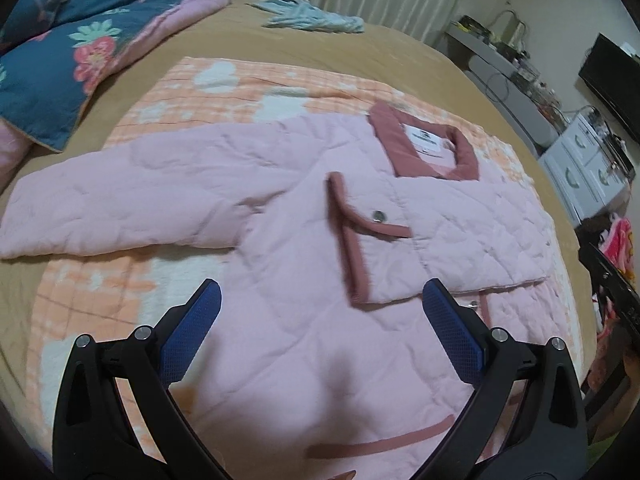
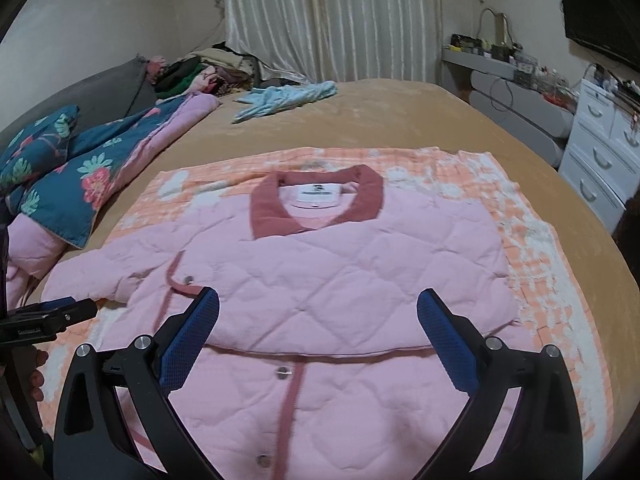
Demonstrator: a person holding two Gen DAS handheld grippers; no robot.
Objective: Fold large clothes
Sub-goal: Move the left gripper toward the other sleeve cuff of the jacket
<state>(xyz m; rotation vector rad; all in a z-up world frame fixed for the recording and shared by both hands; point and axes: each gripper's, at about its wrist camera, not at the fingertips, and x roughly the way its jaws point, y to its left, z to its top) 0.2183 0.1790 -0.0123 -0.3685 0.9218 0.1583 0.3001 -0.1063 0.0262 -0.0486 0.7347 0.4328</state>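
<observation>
A pink quilted jacket with a dusty-rose collar lies front up on an orange-and-white checked blanket. One side is folded across the chest, its trimmed edge and a snap showing. The other sleeve stretches out flat to the left. My left gripper hovers open above the jacket's lower front, with nothing between its blue pads. My right gripper stands wide open above the folded part and holds nothing. At the right wrist view's left edge one left finger shows, with a hand below it.
The blanket lies on a tan bed. A blue floral quilt is heaped at the left, a light blue garment lies at the far end, and a clothes pile sits by the curtain. White drawers stand beside the bed's right edge.
</observation>
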